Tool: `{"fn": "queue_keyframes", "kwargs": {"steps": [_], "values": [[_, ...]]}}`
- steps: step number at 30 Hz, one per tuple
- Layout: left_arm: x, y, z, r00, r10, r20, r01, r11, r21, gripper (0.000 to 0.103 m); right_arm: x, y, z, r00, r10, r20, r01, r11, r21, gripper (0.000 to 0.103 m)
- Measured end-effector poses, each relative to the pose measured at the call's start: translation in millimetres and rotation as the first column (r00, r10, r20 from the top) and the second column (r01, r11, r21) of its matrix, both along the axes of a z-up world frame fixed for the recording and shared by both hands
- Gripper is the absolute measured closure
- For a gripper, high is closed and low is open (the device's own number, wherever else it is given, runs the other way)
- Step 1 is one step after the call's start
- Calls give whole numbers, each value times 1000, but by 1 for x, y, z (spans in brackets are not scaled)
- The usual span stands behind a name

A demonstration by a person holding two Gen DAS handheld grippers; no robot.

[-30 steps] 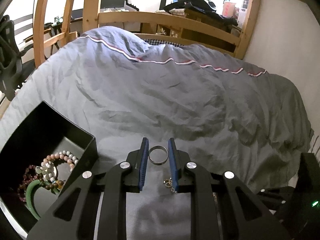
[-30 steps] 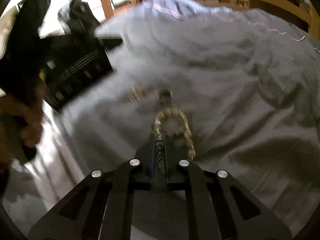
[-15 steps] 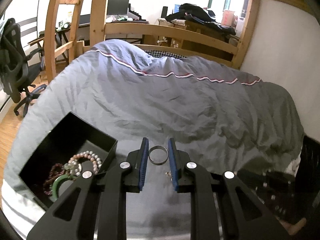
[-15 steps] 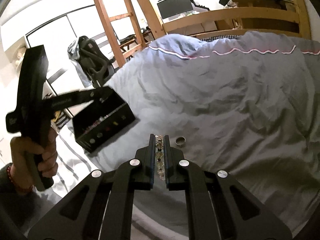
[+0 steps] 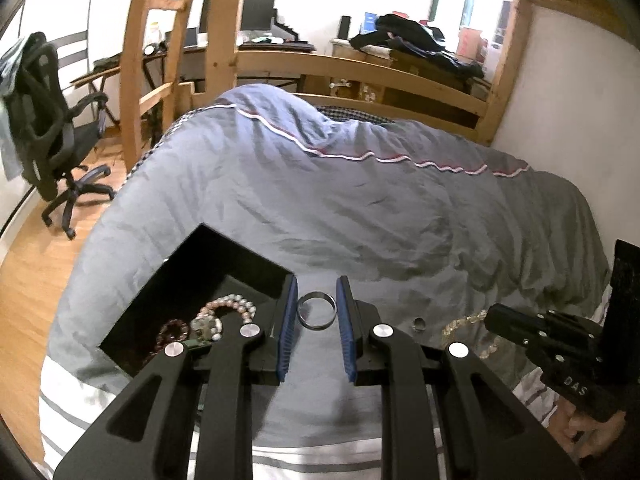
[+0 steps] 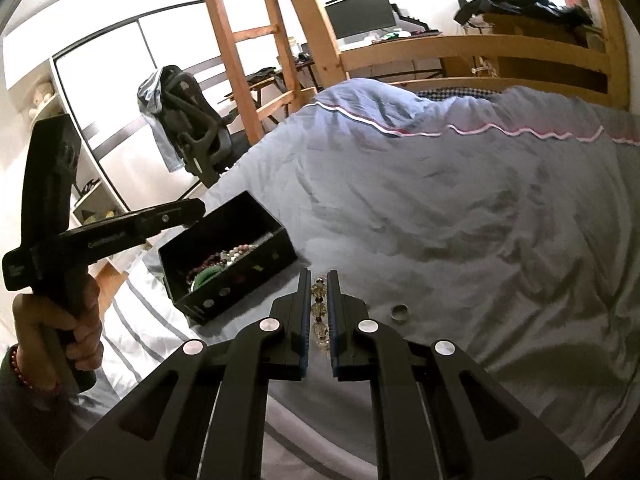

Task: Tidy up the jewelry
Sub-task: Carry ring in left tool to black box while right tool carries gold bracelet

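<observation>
My left gripper (image 5: 317, 300) is shut on a silver bangle (image 5: 316, 312) and holds it above the grey duvet, just right of the open black jewelry box (image 5: 192, 276). The box holds several bead bracelets (image 5: 224, 312) and a green bangle (image 6: 206, 276). My right gripper (image 6: 319, 284) is shut on a yellow crystal bead bracelet (image 6: 319, 312), lifted right of the box (image 6: 240, 276). A small silver ring (image 6: 399, 313) lies on the duvet; it also shows in the left wrist view (image 5: 419, 324), beside the hanging bead bracelet (image 5: 466, 324).
The grey duvet (image 5: 360, 208) covers the bed, with a white striped sheet (image 5: 80, 392) at its front edge. A wooden bed frame and ladder (image 5: 136, 80) stand behind. An office chair (image 5: 52, 132) is at the left. A white wall (image 5: 572, 120) is at the right.
Both grippers have risen and pulled back from the duvet with their jewelry. The box has come closer to my left gripper. The right gripper lifted the bead bracelet off the duvet.
</observation>
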State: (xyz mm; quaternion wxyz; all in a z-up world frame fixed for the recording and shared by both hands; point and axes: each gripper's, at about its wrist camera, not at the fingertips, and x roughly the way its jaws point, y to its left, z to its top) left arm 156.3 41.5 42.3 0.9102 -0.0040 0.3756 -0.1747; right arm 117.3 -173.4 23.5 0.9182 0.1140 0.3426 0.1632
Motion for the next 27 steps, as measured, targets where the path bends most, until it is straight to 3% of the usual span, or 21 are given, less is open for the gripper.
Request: {"fn": "queue_keyframes", "kwargs": {"steps": [6, 13, 21, 27], "values": [[7, 24, -4, 999, 46, -28, -45, 998, 40, 84, 13, 26, 16, 999, 28, 16, -28, 999, -34, 95], [17, 55, -8, 992, 116, -54, -114, 993, 30, 84, 30, 57, 25, 998, 65, 23, -64, 996, -61, 95], [25, 70, -17, 973, 216, -76, -208, 972, 105, 84, 50, 90, 32, 994, 100, 35, -98, 993, -68, 95], [28, 81, -18, 970, 217, -106, -212, 975, 59, 84, 67, 113, 34, 991, 127, 34, -124, 990, -73, 95]]}}
